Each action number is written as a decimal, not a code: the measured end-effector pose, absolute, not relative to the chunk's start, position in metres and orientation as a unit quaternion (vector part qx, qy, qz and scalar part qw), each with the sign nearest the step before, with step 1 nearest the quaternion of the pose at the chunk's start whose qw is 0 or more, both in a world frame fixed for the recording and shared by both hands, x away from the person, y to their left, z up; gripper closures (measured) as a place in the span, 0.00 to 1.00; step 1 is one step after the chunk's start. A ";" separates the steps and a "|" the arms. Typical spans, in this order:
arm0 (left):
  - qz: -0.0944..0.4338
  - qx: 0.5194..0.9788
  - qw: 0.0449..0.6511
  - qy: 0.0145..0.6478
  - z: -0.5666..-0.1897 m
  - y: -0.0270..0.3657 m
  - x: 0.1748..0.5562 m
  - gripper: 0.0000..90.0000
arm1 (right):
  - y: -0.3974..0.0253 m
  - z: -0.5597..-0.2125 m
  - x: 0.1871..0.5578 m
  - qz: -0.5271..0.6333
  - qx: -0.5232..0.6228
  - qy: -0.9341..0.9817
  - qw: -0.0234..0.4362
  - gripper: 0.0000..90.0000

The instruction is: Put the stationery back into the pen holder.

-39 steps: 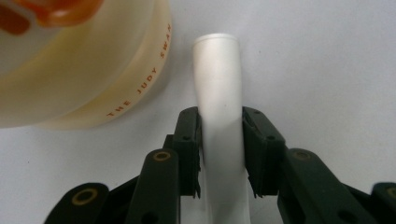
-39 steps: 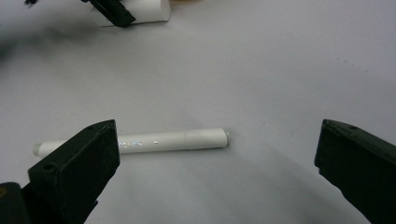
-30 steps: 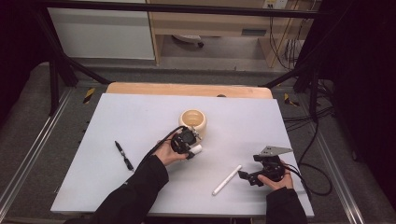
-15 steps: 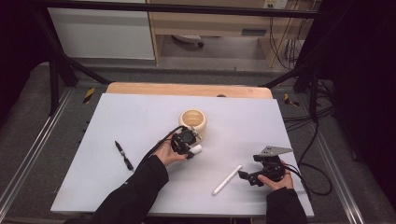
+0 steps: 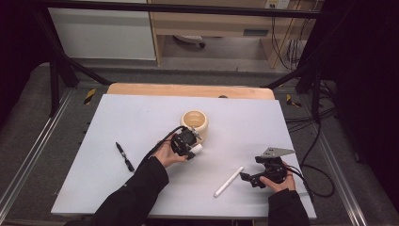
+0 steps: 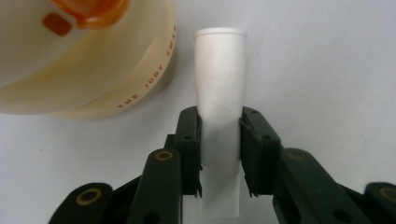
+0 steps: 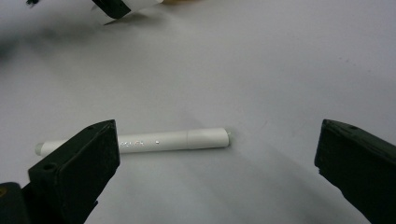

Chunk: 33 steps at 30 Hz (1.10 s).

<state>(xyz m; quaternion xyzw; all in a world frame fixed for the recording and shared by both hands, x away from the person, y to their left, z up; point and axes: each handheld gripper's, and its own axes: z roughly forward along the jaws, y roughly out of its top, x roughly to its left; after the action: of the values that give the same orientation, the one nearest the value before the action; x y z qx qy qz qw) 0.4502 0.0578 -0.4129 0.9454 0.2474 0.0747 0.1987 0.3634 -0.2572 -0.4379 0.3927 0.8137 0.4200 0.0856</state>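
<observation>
My left gripper [image 5: 194, 149] [image 6: 220, 140] is shut on a short white tube [image 6: 220, 88] [image 5: 197, 149], held just beside a cream round holder [image 5: 194, 122] [image 6: 84, 70] with red lettering on its rim. A long white marker [image 5: 228, 181] [image 7: 154, 141] lies flat on the table near the front. My right gripper [image 5: 249, 178] [image 7: 215, 163] stands wide open just right of the marker, its jaws either side of it in the right gripper view and not touching it.
A black pen [image 5: 124, 157] lies on the left part of the pale grey table [image 5: 141, 117]. A wooden strip [image 5: 188, 90] runs along the table's far edge. Cables [image 5: 315, 174] trail off the right side.
</observation>
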 end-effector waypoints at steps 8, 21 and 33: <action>0.085 0.945 0.199 0.246 -0.409 0.059 0.447 0.78 | -0.257 -0.438 0.363 0.420 0.393 0.813 0.086 0.01; 0.084 0.936 0.224 0.258 -0.397 0.065 0.443 0.78 | -0.257 -0.438 0.363 0.420 0.393 0.813 0.086 0.01; 0.090 0.924 0.258 0.267 -0.385 0.078 0.436 0.78 | -0.257 -0.438 0.363 0.420 0.392 0.814 0.087 0.01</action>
<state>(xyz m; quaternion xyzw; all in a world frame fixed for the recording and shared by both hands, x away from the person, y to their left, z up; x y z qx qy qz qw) 0.4365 0.0776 -0.3847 0.9240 0.2671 0.0902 0.2584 0.3633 -0.2572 -0.4380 0.3921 0.8140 0.4196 0.0874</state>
